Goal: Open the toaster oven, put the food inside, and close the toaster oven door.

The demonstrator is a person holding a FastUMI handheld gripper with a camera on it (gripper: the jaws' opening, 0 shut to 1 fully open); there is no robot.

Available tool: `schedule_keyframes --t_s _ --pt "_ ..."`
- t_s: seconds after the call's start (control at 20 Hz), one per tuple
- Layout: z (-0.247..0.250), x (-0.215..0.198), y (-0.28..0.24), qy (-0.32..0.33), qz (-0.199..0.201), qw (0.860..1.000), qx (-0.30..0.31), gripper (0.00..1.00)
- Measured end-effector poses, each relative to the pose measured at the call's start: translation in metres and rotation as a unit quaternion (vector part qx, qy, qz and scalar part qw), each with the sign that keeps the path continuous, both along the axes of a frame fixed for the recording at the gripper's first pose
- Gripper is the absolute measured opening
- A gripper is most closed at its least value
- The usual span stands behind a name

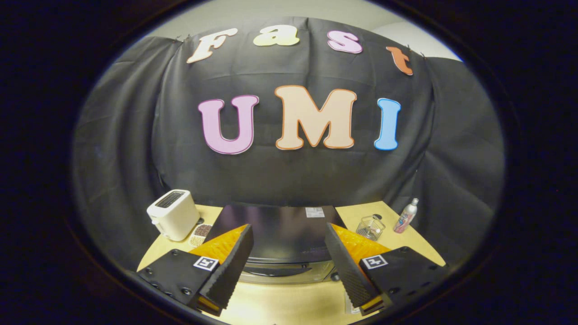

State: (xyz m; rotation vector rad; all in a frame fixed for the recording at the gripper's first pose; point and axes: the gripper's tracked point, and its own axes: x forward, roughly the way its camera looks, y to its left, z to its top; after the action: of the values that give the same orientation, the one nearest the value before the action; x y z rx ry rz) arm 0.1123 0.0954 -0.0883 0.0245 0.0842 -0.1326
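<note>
White toaster (174,214) at the table's (289,302) left rear, a small snack packet (200,233) just beside it. Toaster oven (280,234) centre, seen from above, door shut; its handle (282,271) lies between and just ahead of the fingers. Gripper (289,266) spread wide, holding nothing. Wire basket (370,226) and a bottle (406,215) at right rear. Step in hand, by my reading: opening the door — next move calls for dropping onto the handle and pulling. Food not identified with certainty.
</note>
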Motion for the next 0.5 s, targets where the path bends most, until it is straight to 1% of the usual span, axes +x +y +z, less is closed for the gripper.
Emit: schedule_keyframes --t_s 0.15,0.25,0.4,0.5 --pt "-0.028 0.017 -0.002 0.000 -0.020 1.000 -0.012 0.99" --pt "-0.048 0.030 0.003 -0.001 -0.019 1.000 -0.014 0.99" --pt "-0.077 0.045 0.002 0.011 -0.031 0.999 -0.014 0.99" --pt "-0.092 0.052 0.009 0.025 -0.023 0.999 -0.015 0.99"
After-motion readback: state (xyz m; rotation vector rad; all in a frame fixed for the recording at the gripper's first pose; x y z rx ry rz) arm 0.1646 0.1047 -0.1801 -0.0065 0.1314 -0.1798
